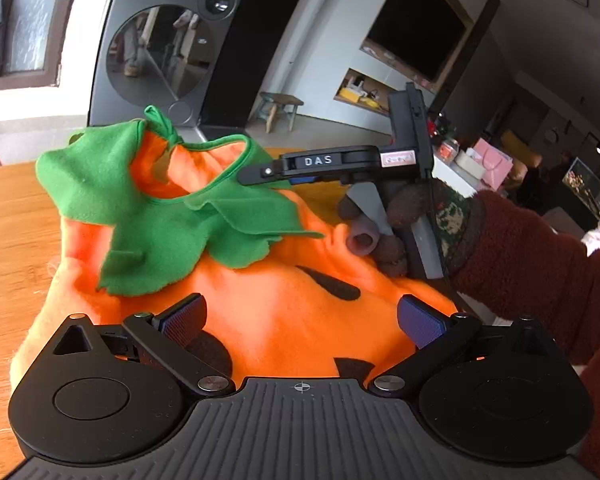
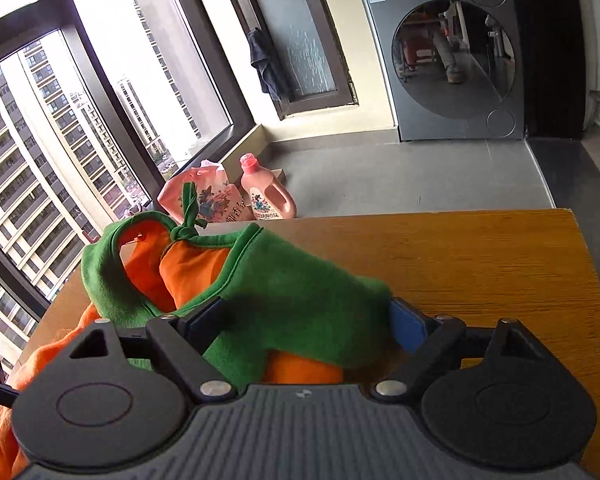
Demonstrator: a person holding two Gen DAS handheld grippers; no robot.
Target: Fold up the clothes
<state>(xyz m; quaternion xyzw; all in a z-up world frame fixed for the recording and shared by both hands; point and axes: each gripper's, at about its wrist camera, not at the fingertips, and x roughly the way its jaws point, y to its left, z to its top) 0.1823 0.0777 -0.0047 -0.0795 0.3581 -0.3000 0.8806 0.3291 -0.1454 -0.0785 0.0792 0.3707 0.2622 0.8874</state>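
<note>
The left wrist view shows what the other cannot: the right gripper seen from the side, held by a gloved hand in a dark red fleecy sleeve, its black fingers reaching from the right of the frame onto the green collar of the orange pumpkin costume. Whether those fingers are pinching the cloth cannot be told from that angle. The left gripper sits at the bottom of the frame with its blue pads spread wide and nothing between them — only orange fleece and black face patches beneath.

The right wrist view shows its own jaws set wide, with the green collar bunched up between and over the pads; no firm grip is visible. It alone shows the window at the left, and a pink detergent bottle and pouch on the floor.

The costume lies on the wooden table, its long axis running from the lower edge of the left wrist frame toward the upper left — collar and knotted tie at the far end, pointing toward the washing machine.
</note>
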